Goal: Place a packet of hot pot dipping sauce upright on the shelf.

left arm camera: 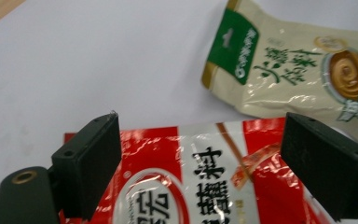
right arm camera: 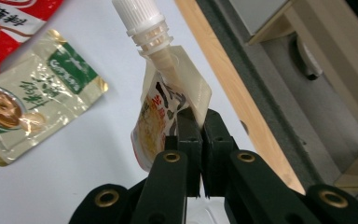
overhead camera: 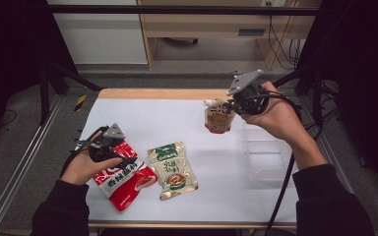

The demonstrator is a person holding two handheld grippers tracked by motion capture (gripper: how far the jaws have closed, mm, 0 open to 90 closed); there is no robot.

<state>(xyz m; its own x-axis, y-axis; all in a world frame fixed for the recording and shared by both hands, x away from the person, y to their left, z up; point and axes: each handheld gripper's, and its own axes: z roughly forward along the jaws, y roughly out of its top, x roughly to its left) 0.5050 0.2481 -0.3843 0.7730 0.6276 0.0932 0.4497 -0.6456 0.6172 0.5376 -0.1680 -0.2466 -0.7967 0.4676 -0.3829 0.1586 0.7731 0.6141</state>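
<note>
**Right tongs lift the spout pouch; left tongs spread over the red packet**

Nearest me, my left tongs (left arm camera: 200,163) stand wide apart over the red packet (overhead camera: 123,177), which lies flat on the white surface (overhead camera: 177,123) near its front left. The jaws straddle the packet's top edge; I see no pad pressing on it. Just beside it to the right lies the beige and green packet (overhead camera: 172,169), edges close but whether they touch I cannot tell.

Farther out, my right tongs (right arm camera: 198,140) are clenched on the edge of the spout pouch (overhead camera: 219,117), holding it clear above the surface, its white cap (right arm camera: 133,16) pointing away from the jaws. A clear plastic tub (overhead camera: 266,155) sits below my right hand (overhead camera: 275,118), near the surface's right edge. The middle of the surface lies open; the wooden far edge (overhead camera: 162,93) runs behind the pouch.
</note>
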